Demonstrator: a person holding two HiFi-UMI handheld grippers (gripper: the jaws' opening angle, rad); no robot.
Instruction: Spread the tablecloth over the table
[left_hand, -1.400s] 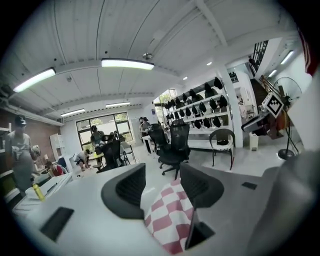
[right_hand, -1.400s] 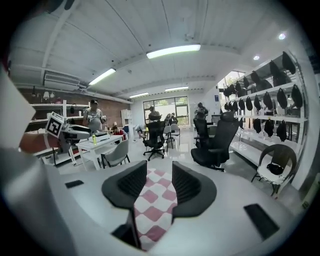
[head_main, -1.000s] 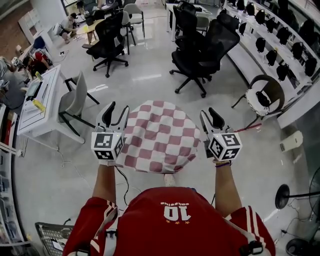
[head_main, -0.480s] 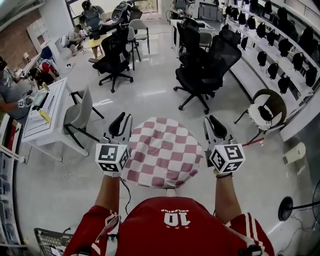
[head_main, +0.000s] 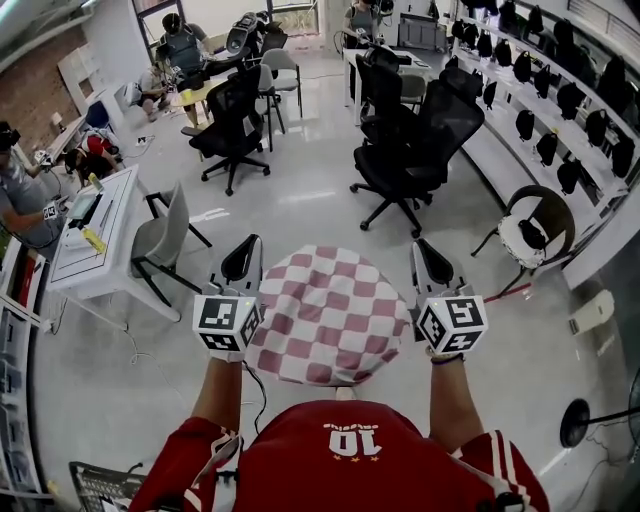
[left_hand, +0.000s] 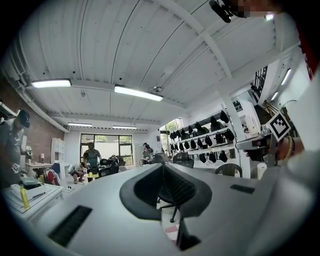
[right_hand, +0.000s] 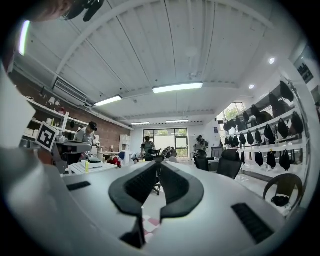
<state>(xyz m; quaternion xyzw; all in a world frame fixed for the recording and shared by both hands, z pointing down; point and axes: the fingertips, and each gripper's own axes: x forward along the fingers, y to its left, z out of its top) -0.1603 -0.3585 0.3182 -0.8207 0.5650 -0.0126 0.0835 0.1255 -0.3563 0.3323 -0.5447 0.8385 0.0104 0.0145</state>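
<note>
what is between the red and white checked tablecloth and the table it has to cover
Nothing visible does. The red-and-white checked tablecloth already lies draped over the table, hiding its top, and no lump shows under the cloth.

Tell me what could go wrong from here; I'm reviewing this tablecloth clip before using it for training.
1. The left tool is shut and the right tool is closing. Each is beside the red-and-white checked tablecloth with nothing between its jaws, so a pull now would likely move no cloth.
2. The cloth's near edge looks uneven; tugging one side alone could slide it off.
</note>
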